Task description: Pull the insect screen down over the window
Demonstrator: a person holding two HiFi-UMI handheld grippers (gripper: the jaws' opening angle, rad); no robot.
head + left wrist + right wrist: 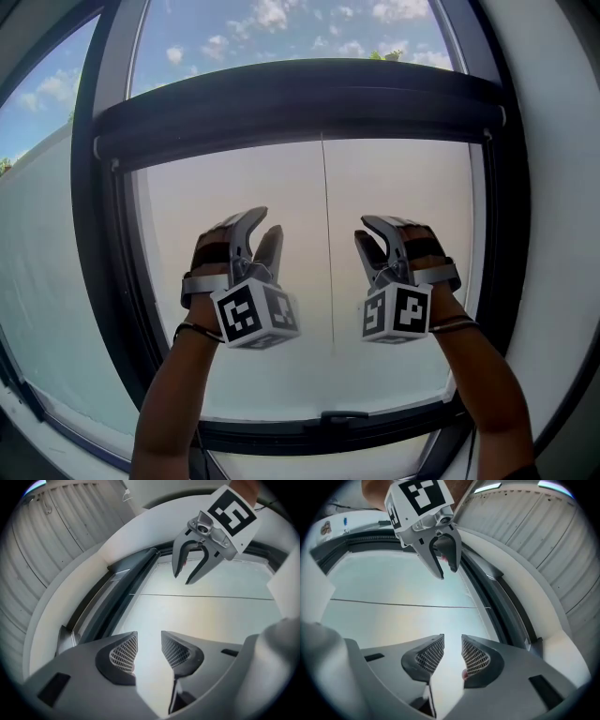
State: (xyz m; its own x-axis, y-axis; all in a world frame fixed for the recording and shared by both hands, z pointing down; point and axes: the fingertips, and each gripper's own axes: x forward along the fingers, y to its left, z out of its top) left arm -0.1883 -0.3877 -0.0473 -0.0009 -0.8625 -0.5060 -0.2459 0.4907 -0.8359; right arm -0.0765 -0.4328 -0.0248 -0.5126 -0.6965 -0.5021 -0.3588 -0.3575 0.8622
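Observation:
A dark horizontal bar [300, 103] spans the window's upper part. Below it a pale, hazy screen surface [412, 187] reaches down to a dark bottom rail with a small handle [342, 418]. A thin cord [325, 244] hangs down the middle of this surface. My left gripper [265, 225] and right gripper [366, 230] are raised side by side in front of the screen, one on each side of the cord. Both stand open with nothing between their pads. The left gripper view shows its own jaws [149, 646] apart over the screen, and the right gripper view shows the same [453, 648].
A thick dark window frame [94, 244] rings the pane, with white wall at the right [562, 234]. Above the bar, clear glass shows sky and clouds [281, 23]. A ribbed ceiling [543, 531] shows in the gripper views.

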